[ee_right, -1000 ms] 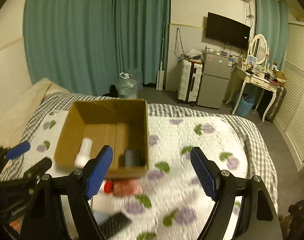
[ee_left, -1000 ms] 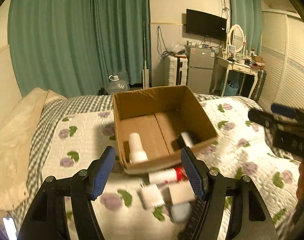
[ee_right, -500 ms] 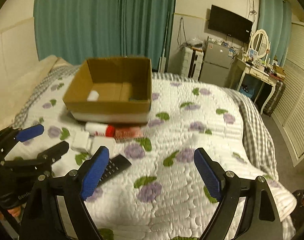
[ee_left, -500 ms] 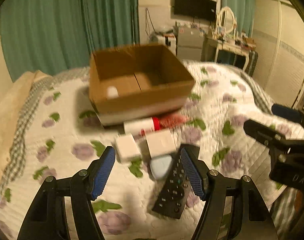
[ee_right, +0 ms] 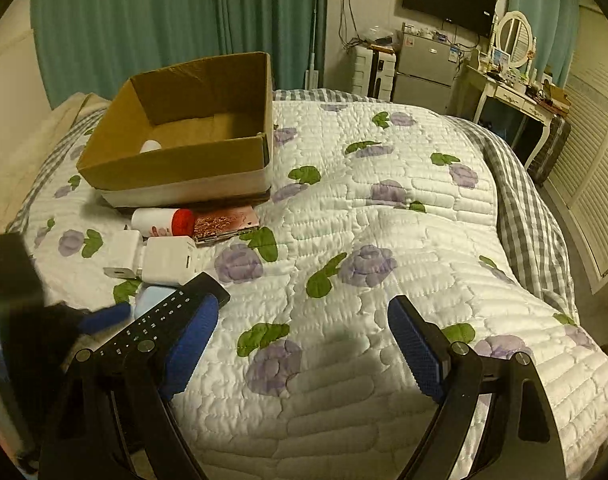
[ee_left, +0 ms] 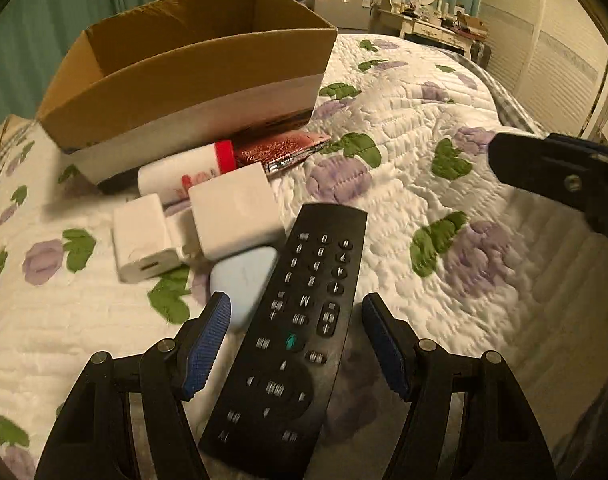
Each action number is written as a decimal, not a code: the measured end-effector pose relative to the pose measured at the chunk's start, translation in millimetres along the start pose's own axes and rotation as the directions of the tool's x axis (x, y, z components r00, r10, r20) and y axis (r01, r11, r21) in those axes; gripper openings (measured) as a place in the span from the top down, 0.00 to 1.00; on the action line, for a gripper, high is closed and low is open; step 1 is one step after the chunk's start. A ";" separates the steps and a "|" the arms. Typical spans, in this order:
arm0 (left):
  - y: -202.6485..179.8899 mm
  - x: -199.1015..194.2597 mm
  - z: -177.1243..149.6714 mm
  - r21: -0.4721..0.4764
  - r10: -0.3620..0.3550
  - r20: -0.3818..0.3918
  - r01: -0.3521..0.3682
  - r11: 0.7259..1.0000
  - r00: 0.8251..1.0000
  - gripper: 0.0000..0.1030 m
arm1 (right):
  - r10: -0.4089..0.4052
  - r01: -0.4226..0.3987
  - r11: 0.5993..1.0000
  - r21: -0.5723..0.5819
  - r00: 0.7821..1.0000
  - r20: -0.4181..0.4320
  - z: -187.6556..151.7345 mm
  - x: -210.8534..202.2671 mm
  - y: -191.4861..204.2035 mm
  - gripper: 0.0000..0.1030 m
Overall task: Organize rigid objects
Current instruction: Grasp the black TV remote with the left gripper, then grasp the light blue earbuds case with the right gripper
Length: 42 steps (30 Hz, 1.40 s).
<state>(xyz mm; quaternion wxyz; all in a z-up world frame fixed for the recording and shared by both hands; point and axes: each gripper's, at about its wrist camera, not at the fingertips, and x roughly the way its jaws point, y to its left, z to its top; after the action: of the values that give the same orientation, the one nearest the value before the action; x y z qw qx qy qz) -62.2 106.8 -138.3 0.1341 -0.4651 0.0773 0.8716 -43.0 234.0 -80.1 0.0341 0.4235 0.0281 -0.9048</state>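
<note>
On the floral quilt (ee_right: pixel 384 240), cardboard box (ee_right: pixel 192 160) before teal curtains (ee_right: pixel 164 20).

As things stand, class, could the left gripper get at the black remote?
Probably yes: the left gripper is open, its jaws either side of the remote lying face-up on the quilt, nothing covering it.

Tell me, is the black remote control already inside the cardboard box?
Out. The remote control lies on the quilt, between the open left gripper fingers, short of the cardboard box.
</note>
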 end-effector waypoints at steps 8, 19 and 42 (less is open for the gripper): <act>4.6 -25.4 -5.4 -0.005 -0.066 0.028 0.066 0.998 0.997 0.60 | 0.005 -0.005 1.000 0.000 1.000 0.016 0.8 -1.4 0.8 0.16; 70.8 -76.0 -1.0 -0.137 0.010 0.121 0.007 0.991 0.993 0.84 | 0.055 -0.052 0.997 -0.061 0.998 0.041 -1.0 -2.8 27.3 0.16; 123.5 -74.0 -8.5 -0.219 0.118 0.139 -0.086 0.972 0.983 0.85 | 0.132 -0.161 0.974 -0.159 0.975 -0.180 -20.2 96.9 137.3 0.24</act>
<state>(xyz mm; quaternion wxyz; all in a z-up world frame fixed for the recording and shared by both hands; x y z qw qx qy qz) -53.9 -25.0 -80.3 0.0440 -0.4048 -0.0028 0.9134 -77.8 95.2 -170.5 0.1352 0.4945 0.0778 -0.8551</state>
